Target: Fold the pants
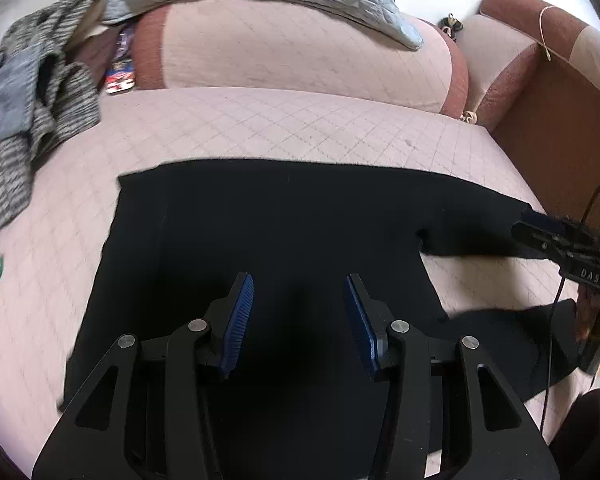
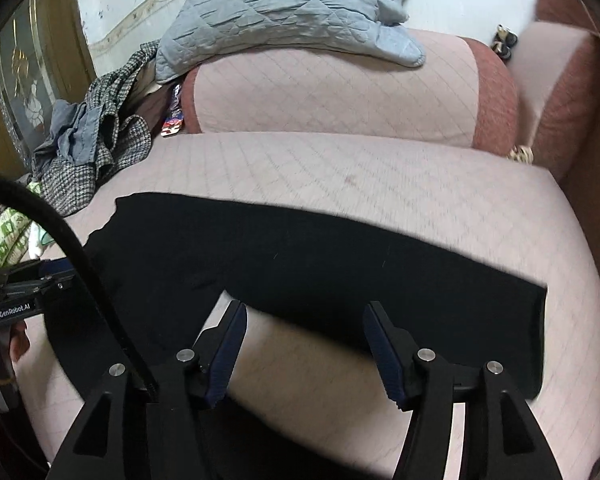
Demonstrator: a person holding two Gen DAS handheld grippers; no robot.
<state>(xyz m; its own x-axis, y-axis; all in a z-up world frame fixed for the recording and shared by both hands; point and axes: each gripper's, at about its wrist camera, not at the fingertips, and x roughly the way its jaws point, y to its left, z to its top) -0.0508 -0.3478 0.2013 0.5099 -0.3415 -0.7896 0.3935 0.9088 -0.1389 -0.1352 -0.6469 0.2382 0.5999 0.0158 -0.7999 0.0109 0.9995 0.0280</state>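
In the left wrist view, the left gripper (image 1: 299, 320) has its two blue pads spread wide with nothing between them. It hangs right over the top part of the black pants (image 1: 260, 232), which lie flat on the pink sofa seat (image 1: 300, 128). The two legs split apart off to the right of this gripper, with a strip of pink seat showing between them. The right gripper (image 1: 540, 226) is far to the right, near the end of the far leg. I cannot tell from here if it touches the cloth.

In the right wrist view, the right gripper is spread wide too and holds nothing. One leg of the pants stretches across just ahead of its fingers, and its end is to the right. Bare seat shows between the fingers. The left gripper (image 2: 66, 270) is at the left edge.

The fold has not begun, I think. To do it well, each gripper should go down to the cloth edge and pinch both layers. Then both should lift together and lay one leg neatly on the other, edges lined up and no wrinkles. A pile of clothes (image 2: 92, 140) sits well to the left, out of the way.
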